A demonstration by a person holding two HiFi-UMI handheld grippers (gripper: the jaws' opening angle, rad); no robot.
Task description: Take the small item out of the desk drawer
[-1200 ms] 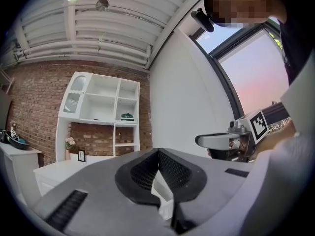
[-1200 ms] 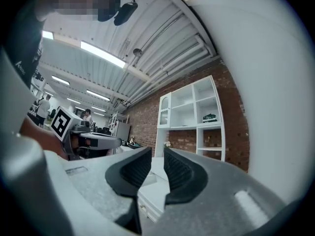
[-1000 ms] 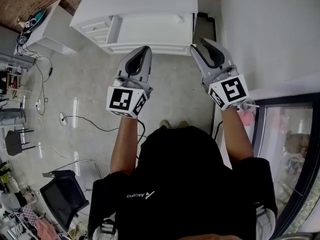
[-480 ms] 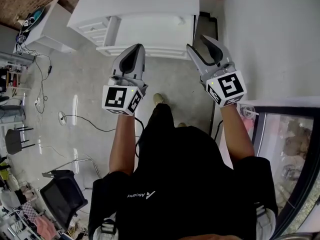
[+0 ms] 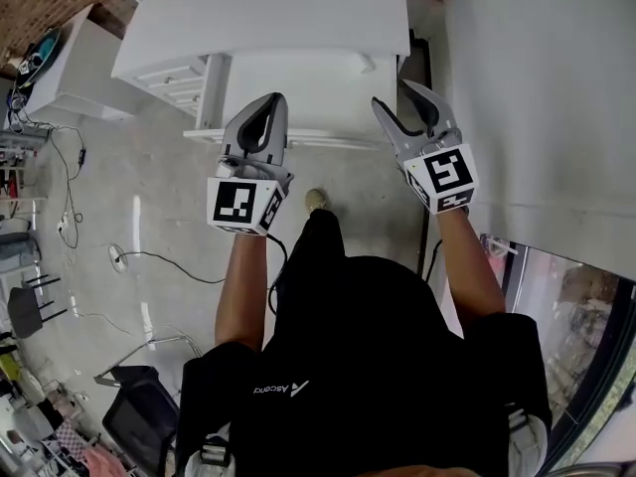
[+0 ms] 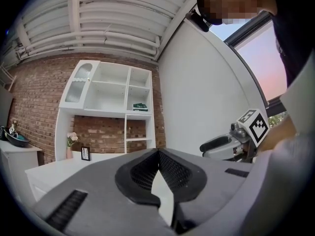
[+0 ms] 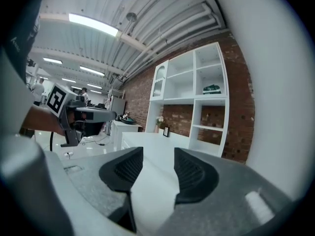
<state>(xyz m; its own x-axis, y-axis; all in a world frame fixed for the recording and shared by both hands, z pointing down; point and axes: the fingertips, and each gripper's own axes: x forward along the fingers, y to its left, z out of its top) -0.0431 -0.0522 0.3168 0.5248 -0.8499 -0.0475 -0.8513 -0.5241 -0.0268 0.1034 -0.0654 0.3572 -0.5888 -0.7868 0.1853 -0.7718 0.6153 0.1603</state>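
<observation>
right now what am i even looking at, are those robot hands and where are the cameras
No robot: a person holds a two-jaw gripper in each hand. The top-down picture comes from a camera on their head; the other two come from cameras riding on each gripper, looking along its jaws. Ahead is a white desk with drawers. The left gripper is shut on nothing. The right gripper is open; its jaws have just been opening, nothing between them.
</observation>
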